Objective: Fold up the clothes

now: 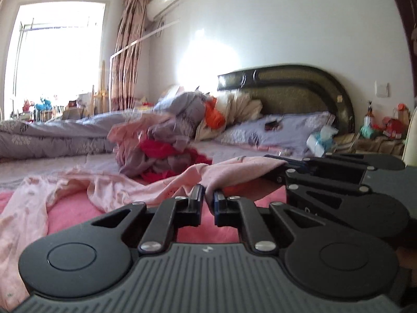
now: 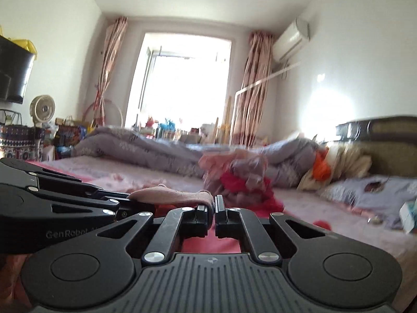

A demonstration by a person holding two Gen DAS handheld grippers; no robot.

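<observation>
Pink garment (image 1: 146, 185) lies crumpled across the bed's pink sheet (image 1: 70, 211), one edge lifted between both tools. Left hand-held gripper (image 1: 208, 198) is pinched nearly closed on that edge; right hand-held gripper (image 2: 214, 204) likewise clamps the pink cloth. Behind sits a heap of clothes (image 1: 161, 146), blurred.

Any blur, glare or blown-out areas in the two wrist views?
Left wrist: window blown out, glare patch on the wall, clothes pile smeared. Right wrist: window blown out too, pile more smeared; fisheye bends both views' edges.
</observation>
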